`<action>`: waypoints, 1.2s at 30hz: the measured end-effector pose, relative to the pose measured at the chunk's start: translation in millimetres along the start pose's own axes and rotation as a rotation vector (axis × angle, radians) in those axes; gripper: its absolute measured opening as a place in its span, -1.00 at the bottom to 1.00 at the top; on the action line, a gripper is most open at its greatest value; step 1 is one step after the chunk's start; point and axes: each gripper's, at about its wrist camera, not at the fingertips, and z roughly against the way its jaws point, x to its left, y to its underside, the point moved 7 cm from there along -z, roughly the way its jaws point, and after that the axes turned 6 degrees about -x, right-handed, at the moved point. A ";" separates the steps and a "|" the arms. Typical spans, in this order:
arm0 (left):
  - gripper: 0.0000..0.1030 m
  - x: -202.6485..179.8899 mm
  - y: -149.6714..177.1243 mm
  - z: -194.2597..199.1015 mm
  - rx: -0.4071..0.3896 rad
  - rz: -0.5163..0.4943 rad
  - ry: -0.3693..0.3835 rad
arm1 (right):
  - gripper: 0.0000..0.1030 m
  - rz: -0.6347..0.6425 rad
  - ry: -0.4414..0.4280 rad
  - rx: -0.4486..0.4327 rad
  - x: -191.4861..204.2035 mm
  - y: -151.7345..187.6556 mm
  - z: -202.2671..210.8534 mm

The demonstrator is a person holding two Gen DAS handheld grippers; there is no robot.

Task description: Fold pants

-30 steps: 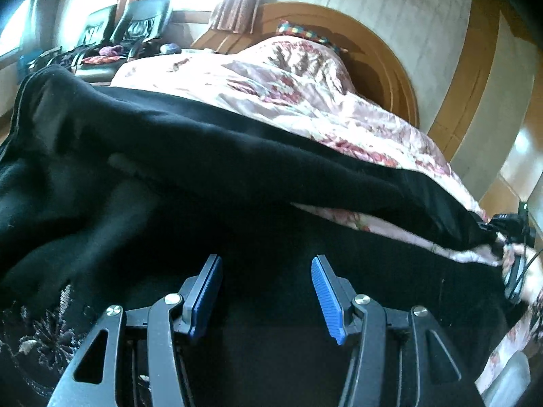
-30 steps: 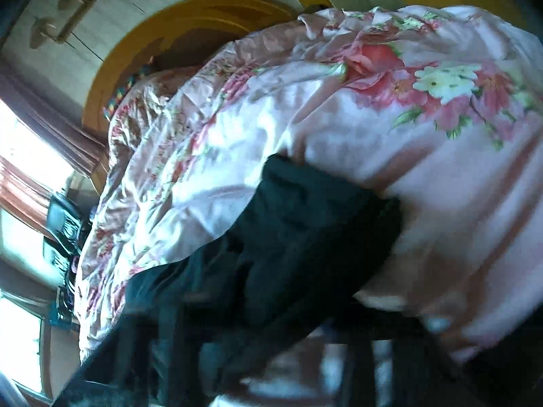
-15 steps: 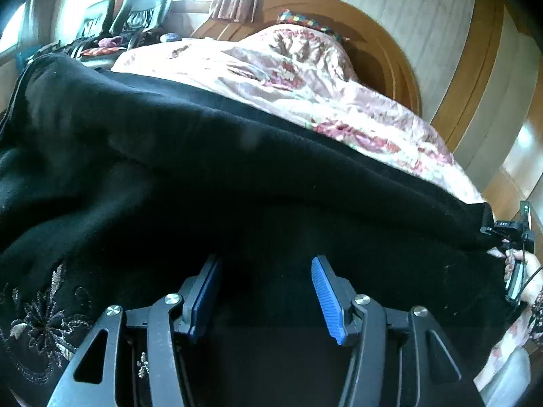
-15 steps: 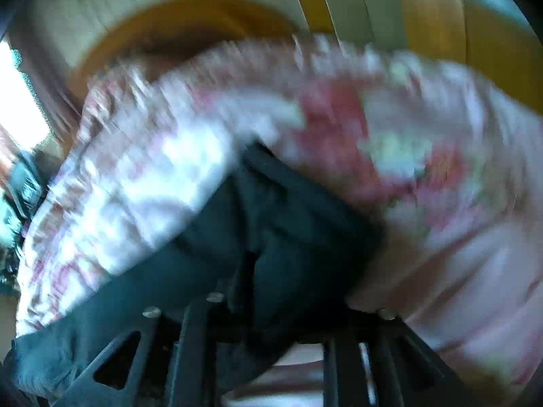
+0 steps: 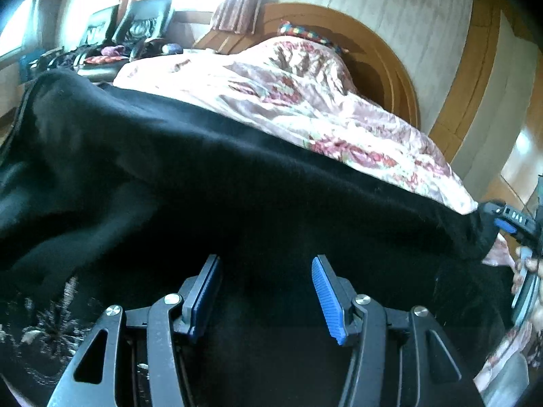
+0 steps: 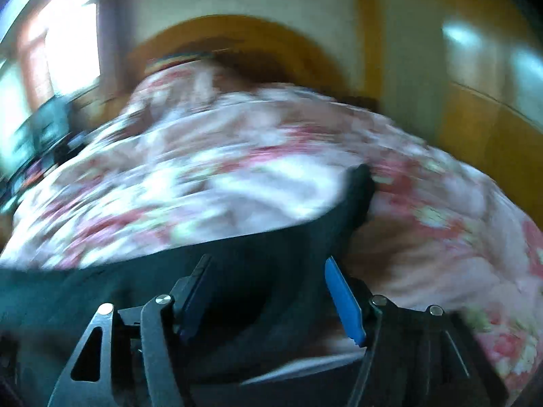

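Black pants (image 5: 203,176) lie spread across a bed with a pink floral quilt (image 5: 305,101); pale embroidery (image 5: 51,325) shows at their lower left. My left gripper (image 5: 265,259) stands open just above the dark cloth, blue pads apart with nothing pinched. At the pants' far right end I see my right gripper (image 5: 509,220) and a person's hand (image 5: 526,264). The right wrist view is blurred by motion. There the right gripper (image 6: 264,264) has its jaws opening, with black fabric (image 6: 271,247) lying loose between them and a corner of the pants (image 6: 359,186) ahead on the quilt.
A curved wooden headboard (image 5: 400,78) and a colourful pillow (image 5: 305,32) are at the bed's far end. Black chairs (image 5: 142,17) with clutter stand by the bright window at the left. Yellow wooden panels (image 6: 482,108) line the wall at the right.
The upper layer of the pants has come down over the lower one, covering the quilt strip between them. The right gripper has rolled upright, pulled back and let go. The left gripper kept still.
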 end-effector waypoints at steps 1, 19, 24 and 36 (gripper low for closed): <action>0.08 2.1 -2.6 1.9 -0.006 0.014 0.000 | 0.31 0.031 -0.054 0.025 21.7 4.6 -2.4; 0.08 104.1 -122.7 -0.1 -0.071 0.137 -0.168 | 0.34 0.257 -0.083 0.145 127.3 80.2 -57.5; 0.08 120.6 -149.3 -13.7 -0.070 0.062 -0.248 | 0.39 0.244 -0.085 0.146 125.8 84.8 -61.1; 0.08 196.8 -207.7 -58.2 -0.004 0.099 -0.360 | 0.46 0.208 -0.109 0.142 121.6 90.5 -65.2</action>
